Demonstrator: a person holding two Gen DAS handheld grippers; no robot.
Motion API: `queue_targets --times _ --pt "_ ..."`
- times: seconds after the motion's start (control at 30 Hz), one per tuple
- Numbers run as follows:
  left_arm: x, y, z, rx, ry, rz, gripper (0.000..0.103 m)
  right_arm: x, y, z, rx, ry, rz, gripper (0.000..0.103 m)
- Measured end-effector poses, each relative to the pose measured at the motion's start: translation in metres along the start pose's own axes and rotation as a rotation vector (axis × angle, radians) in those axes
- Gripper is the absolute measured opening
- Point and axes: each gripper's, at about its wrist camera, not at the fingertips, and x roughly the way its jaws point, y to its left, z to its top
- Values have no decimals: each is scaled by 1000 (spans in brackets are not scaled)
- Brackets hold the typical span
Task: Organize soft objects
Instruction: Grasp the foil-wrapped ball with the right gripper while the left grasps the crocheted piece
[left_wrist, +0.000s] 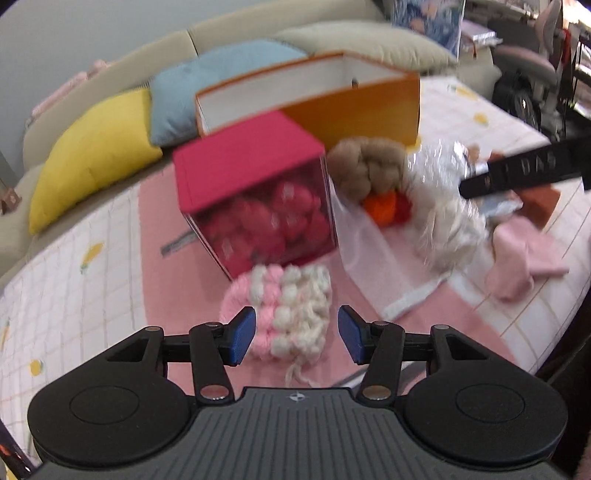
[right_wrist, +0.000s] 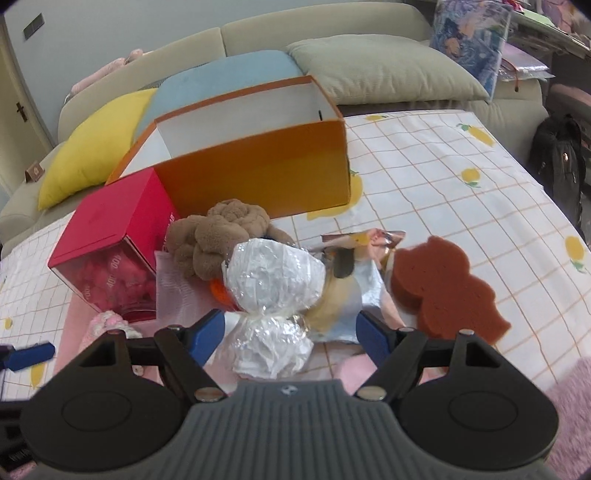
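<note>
Your left gripper (left_wrist: 296, 334) stands open, pads either side of the pink-and-cream knit (left_wrist: 280, 310), not pressing. Your right gripper (right_wrist: 291, 334) is open around the wrapped bundle (right_wrist: 273, 284). Red box (left_wrist: 251, 192) sits behind the knit, orange box (right_wrist: 255, 177) beyond.

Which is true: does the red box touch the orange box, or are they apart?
Cannot tell. In the right wrist view the red box overlaps the orange box at one corner, but neither view plainly shows contact or a gap.
</note>
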Motion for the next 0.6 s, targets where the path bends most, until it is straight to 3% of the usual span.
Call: queue_targets --times 0.1,0.17,0.6 --pt "9 -4 -3 30 12 7 63 7 2 2 6 19 -1 76" --pt "15 -7 -4 59 12 20 71 12 3 2 12 32 9 73" --pt "49 -14 -8 106 97 2 71 46 18 -4 -47 114 -6 72"
